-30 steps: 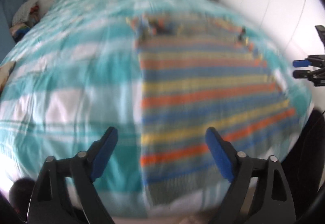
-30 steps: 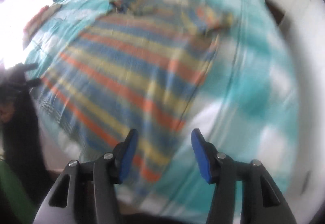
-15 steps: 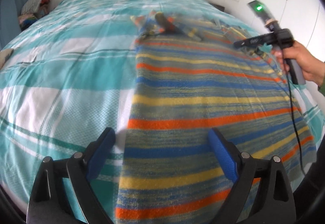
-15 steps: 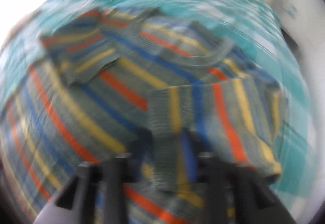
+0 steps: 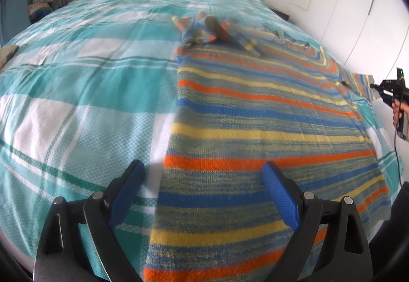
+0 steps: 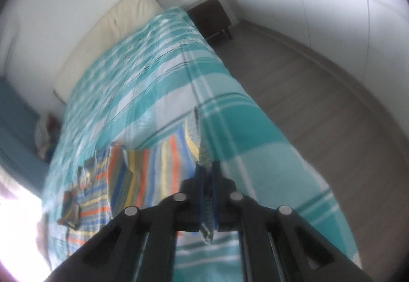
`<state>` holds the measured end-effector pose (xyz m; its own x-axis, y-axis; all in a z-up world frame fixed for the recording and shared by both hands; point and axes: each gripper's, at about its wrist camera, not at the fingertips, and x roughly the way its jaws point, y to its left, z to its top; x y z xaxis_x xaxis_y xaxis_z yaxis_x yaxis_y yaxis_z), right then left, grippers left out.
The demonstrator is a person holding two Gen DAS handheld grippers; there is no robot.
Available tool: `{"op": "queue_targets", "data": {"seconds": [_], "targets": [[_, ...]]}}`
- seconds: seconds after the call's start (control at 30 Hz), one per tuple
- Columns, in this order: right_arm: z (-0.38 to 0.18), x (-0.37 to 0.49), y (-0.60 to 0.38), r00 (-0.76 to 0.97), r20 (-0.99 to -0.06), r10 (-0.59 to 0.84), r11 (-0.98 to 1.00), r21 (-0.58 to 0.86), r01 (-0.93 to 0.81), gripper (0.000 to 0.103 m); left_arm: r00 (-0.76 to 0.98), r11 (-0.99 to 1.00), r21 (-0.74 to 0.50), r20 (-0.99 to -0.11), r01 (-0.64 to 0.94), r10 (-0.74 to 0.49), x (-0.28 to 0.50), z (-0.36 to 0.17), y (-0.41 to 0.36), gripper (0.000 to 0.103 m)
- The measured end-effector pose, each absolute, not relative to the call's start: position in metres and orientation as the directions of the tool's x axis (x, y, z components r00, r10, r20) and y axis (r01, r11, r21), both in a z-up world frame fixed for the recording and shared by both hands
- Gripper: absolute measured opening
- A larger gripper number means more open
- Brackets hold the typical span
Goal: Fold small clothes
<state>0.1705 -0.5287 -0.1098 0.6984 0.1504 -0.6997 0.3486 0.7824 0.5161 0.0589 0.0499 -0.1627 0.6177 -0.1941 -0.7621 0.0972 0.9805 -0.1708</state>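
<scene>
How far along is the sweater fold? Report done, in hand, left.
Done: the striped sweater is spread flat on the checked bedspread, its far sleeve lying bunched near the shoulder. In hand: the right gripper is shut on the other sleeve, stretched out sideways. Left: folding the sleeves in and doubling the body; the left gripper hovers open over the hem.

The left gripper (image 5: 202,195) is held with jaws wide apart; the right gripper (image 6: 208,179) is closed tightly, held by a hand (image 5: 398,111).

Striped sweater's (image 5: 255,143) near hem cut off below, far sleeves blurred
</scene>
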Motion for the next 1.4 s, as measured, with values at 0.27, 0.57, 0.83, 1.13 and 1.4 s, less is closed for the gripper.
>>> {"op": "queue_targets", "data": {"seconds": [0.27,0.57,0.83,1.13,1.4], "targets": [[-0.139,0.166,-0.532,0.710,-0.671,0.216,0.714,0.604,0.354,0.024,0.627,0.981,-0.173,-0.756,0.090,-0.190,0.058,-0.165,0.051,0.094],[-0.151,0.150,-0.543,0.588,-0.809,-0.014,0.793,0.349,0.499,0.001,0.627,0.985,-0.146,-0.761,0.090,-0.170,0.060,-0.169,0.047,0.097],[-0.149,0.149,-0.540,0.556,-0.829,-0.058,0.807,0.289,0.515,0.001,0.628,0.987,-0.132,-0.761,0.092,-0.160,0.059,-0.170,0.046,0.098],[-0.114,0.118,-0.530,0.534,-0.839,-0.108,0.821,0.227,0.523,0.010,0.627,0.988,-0.124,-0.764,0.091,-0.154,0.059,-0.170,0.046,0.098],[-0.080,0.076,-0.334,0.519,-0.772,0.367,0.913,0.406,-0.042,0.027,0.533,0.978,-0.161,-0.820,0.134,-0.208,0.037,-0.142,0.050,0.098]]}}
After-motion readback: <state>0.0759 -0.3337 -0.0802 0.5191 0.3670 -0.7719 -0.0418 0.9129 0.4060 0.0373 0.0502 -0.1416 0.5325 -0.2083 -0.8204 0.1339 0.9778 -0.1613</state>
